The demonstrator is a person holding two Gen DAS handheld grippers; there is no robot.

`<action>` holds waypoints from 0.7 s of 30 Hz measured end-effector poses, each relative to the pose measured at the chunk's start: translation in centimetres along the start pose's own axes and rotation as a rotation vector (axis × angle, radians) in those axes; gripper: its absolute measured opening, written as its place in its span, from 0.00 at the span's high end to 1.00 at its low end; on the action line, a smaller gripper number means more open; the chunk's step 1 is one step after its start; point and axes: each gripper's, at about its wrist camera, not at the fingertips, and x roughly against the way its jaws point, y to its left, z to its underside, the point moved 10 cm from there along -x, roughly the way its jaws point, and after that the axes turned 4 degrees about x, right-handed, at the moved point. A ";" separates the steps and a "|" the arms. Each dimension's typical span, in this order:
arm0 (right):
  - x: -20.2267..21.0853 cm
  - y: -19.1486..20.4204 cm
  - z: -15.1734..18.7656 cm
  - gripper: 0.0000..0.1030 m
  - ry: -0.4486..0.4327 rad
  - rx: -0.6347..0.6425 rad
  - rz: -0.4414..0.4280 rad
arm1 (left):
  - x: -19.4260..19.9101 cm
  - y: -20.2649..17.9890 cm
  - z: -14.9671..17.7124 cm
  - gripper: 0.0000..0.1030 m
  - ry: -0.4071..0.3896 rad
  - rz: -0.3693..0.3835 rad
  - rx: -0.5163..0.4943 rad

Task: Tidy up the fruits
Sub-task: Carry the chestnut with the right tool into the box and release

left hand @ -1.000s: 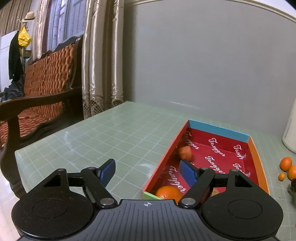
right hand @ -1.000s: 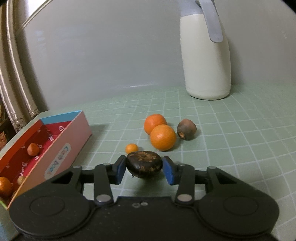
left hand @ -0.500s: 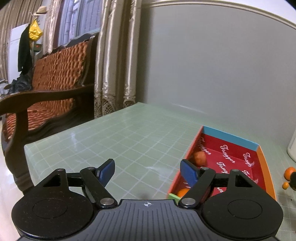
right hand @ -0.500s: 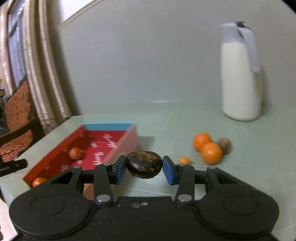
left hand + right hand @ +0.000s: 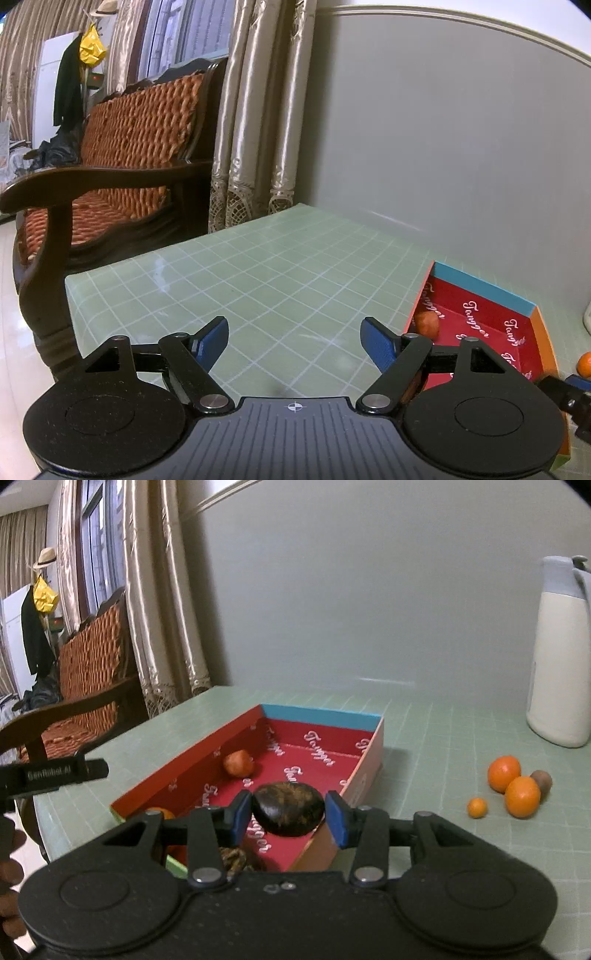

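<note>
Here, at the far left of the right wrist view, the left gripper (image 5: 55, 773) is seen beside the box's left wall, and its own view shows the left gripper (image 5: 294, 341) with jaws spread wide and nothing between them, above bare green table (image 5: 258, 280). Further right, the red box (image 5: 306, 716) is seen to hold a small orange fruit (image 5: 238, 763) against its left wall, with another orange one (image 5: 162, 812) near the front corner. Above the box's near end, the dark fruit (image 5: 289, 808) is clamped between the blue pads of the right gripper (image 5: 289, 814). For a clean drop, the fruit is best carried a little further over the red floor, lowered close to it, and released only when clear of the right wall, so that it is not bounced out. To the right, three orange fruits (image 5: 521, 796) and a brown one (image 5: 541, 782) remain on the table, near a white jug (image 5: 559, 672).
</note>
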 end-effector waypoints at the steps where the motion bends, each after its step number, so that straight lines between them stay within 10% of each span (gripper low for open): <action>1: 0.0 0.0 0.1 0.54 0.000 -0.001 -0.001 | 0.0 -0.1 0.0 0.24 0.000 0.001 -0.003; 21: 5.2 -11.4 2.2 0.31 -0.076 -0.119 0.224 | 1.6 -8.1 1.7 0.24 -0.025 0.099 -0.146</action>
